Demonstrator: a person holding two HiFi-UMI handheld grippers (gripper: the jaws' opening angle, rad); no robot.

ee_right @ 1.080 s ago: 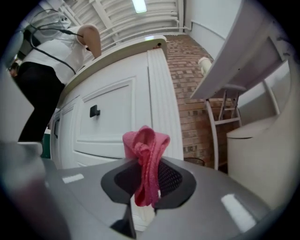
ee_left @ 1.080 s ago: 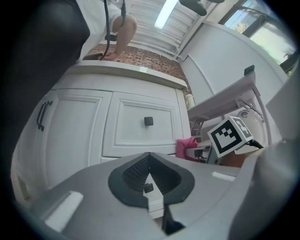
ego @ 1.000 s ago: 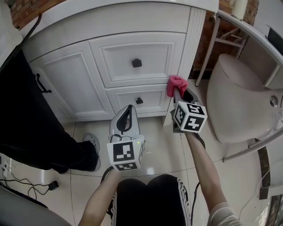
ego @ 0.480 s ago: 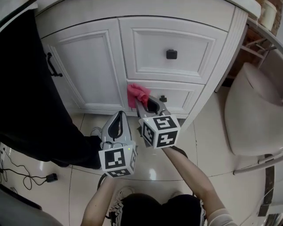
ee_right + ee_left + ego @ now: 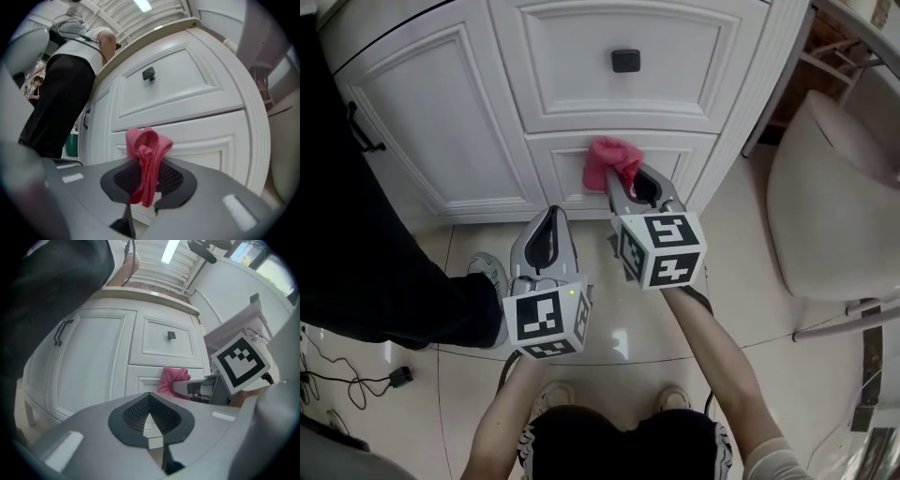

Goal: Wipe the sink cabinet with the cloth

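Right tool (image 5: 619, 187) pinching the pink cloth (image 5: 612, 157), cloth up at the cabinet's (image 5: 441, 112) lower drawer (image 5: 562, 173), left tool (image 5: 551, 216) pressed together, empty, just beside

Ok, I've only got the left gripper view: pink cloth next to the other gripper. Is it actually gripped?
Observer: Yes. In the right gripper view, the right gripper's tongs are shut on the cloth, which is bunched between them.
Operator: Anything on the floor by my left side?
Observer: Head view shows a bystander's shoe just left of the left gripper.
Operator: And right of the cabinet?
Observer: A pale rounded fixture, likely a toilet, stands beside the right forearm.
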